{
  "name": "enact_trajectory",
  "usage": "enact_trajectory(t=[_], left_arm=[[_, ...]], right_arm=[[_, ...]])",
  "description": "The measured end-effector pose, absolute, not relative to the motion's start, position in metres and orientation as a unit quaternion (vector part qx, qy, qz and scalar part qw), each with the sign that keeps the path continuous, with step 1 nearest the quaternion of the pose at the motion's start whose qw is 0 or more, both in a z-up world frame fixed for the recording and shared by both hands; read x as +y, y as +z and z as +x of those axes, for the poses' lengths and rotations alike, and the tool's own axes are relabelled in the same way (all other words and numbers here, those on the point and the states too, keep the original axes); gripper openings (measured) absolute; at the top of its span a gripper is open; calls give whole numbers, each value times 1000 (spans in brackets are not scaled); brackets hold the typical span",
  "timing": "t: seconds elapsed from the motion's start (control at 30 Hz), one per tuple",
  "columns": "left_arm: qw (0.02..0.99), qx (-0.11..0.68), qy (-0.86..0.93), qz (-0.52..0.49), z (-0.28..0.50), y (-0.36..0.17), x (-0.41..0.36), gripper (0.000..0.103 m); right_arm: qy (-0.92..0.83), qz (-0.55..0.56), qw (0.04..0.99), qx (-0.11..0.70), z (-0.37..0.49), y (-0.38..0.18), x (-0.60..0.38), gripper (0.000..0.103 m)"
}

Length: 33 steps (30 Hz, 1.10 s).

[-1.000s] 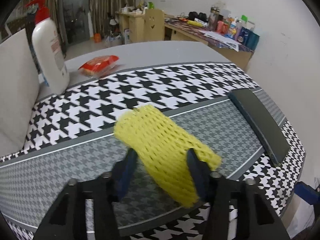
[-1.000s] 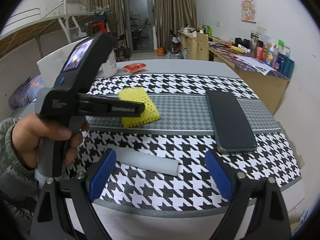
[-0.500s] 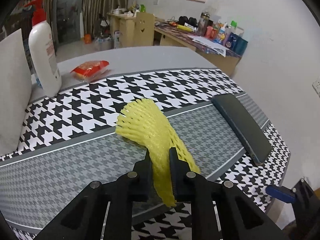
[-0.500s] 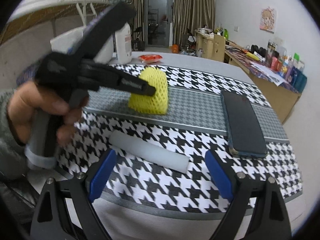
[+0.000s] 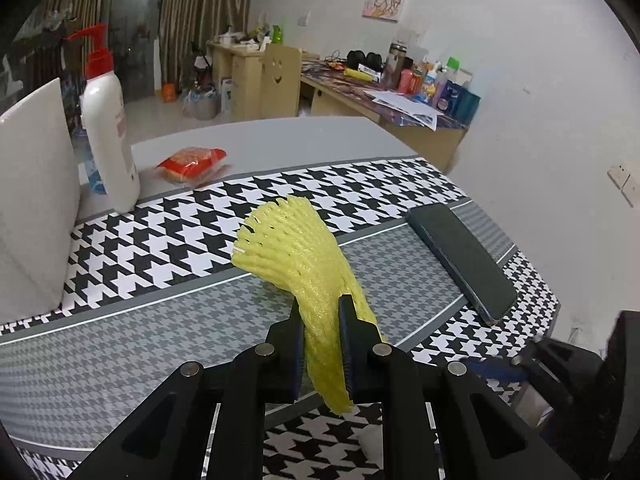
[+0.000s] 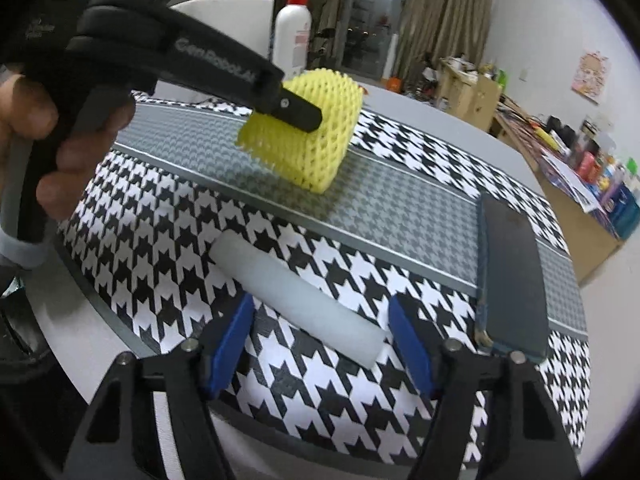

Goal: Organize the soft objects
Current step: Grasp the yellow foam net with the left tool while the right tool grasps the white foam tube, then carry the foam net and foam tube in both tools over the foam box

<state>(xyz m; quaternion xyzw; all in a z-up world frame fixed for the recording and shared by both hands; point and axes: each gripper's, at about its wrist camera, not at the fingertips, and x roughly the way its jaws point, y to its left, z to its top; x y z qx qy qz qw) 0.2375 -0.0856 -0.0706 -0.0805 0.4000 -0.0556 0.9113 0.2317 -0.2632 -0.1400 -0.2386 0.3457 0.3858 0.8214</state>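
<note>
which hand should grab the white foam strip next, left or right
Right. The right gripper is empty, its fingers closing on either side of the white foam strip. The left gripper is already shut on the yellow foam net.

Left wrist view: the white block (image 5: 32,216) is cut off at the left edge; the right tool (image 5: 560,364) at lower right is motion-blurred. The yellow foam net (image 5: 296,248) is partly hidden between the pads. Bottles on the far desk (image 5: 432,80) are too small to identify.

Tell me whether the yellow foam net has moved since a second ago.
Yes. The yellow foam net has lifted off the grey mat stripe, pinched by the left gripper.
</note>
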Motion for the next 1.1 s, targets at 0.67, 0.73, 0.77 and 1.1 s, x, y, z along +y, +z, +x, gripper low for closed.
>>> enact_trajectory(t=[0.67,0.73,0.77,1.1], left_arm=[[919,384,-59,-63,221,-37,-61,16],[922,377,-63,-61,219,-32,-59,16],[924,373,-65,-60,218,-28,-58,16],[933,344,-96,-38,194,-11,-40,16]], right_arm=[[433,-209,805,347,242,-120,-267,13],[419,-188,817,348,243,-114,-268,13],[410,-173,825,348,244,-110,-269,13],[330,-89,874,346,238,-82,-251,13]])
